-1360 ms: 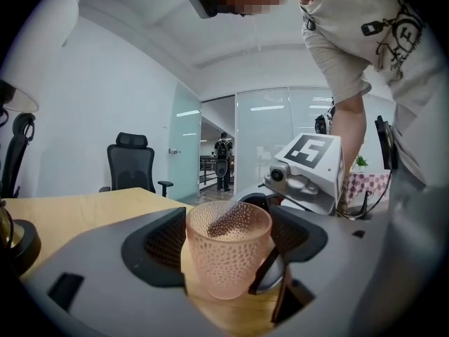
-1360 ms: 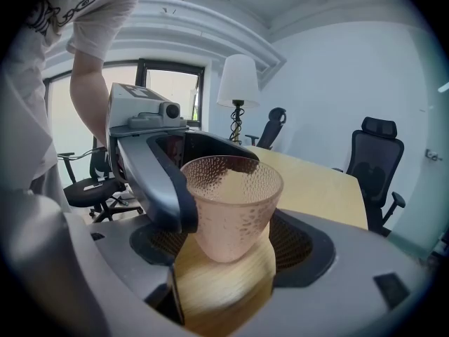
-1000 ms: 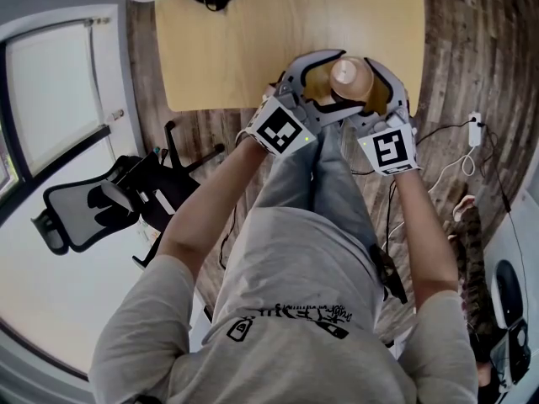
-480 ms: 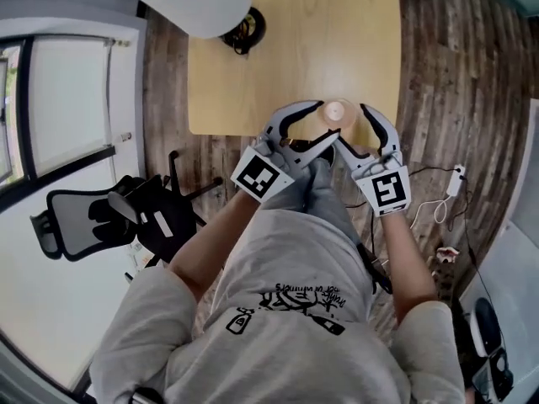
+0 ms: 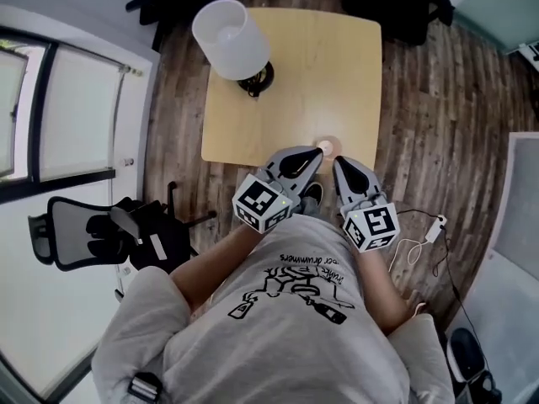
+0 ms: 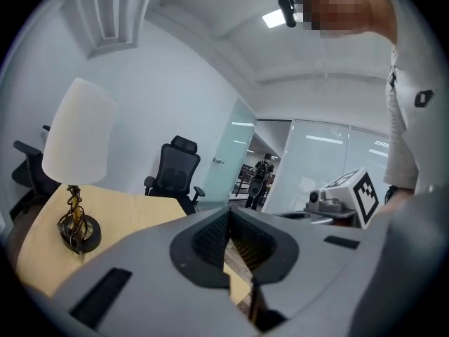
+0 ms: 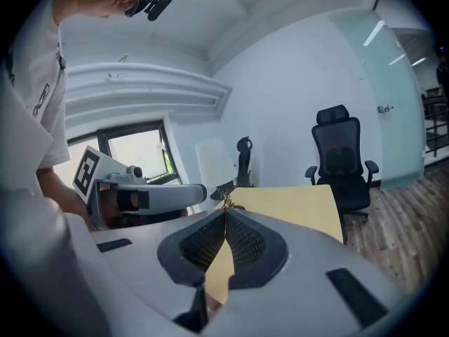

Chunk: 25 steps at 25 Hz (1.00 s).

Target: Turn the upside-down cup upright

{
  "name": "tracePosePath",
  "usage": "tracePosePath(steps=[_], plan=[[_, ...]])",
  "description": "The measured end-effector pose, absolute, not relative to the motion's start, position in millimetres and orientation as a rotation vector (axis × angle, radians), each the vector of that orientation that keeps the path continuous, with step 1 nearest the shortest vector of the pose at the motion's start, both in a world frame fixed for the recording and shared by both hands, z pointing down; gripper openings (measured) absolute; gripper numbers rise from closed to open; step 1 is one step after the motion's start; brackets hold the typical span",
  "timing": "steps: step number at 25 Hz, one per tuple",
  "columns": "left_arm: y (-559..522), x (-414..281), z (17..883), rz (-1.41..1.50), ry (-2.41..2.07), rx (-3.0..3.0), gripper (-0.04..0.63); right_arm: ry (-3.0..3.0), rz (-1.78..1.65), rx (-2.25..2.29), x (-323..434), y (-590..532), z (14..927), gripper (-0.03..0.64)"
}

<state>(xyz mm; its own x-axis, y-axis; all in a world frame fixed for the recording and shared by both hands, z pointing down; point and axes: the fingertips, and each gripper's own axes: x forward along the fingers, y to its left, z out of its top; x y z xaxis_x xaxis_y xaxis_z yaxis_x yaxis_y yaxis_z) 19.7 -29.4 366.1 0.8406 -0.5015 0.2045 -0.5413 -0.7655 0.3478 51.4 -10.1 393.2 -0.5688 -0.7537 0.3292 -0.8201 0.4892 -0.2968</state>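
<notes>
I've backed off the cup (image 5: 327, 146): left gripper (image 5: 313, 155) and right gripper (image 5: 340, 165), wide open round it a second ago, are now shut empty, raised and pulled back; lamp (image 5: 232, 36) has come into head view

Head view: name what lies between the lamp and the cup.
Nothing; the head view shows only bare tabletop between lamp and cup.

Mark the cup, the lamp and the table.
cup (image 5: 328, 146): head view, its upward-facing end.
lamp (image 5: 229, 37): head view, the white shade.
table (image 5: 337, 74): head view, bare wood right of the lamp.
</notes>
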Motion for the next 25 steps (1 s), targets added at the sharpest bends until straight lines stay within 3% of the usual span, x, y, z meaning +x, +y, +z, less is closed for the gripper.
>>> tracePosePath(steps=[25], plan=[[-25.3,16.2,361.8,0.193,-0.762,2.595,0.008,-2.542,0.666,1.426,46.9,-14.2,373.8,0.023]])
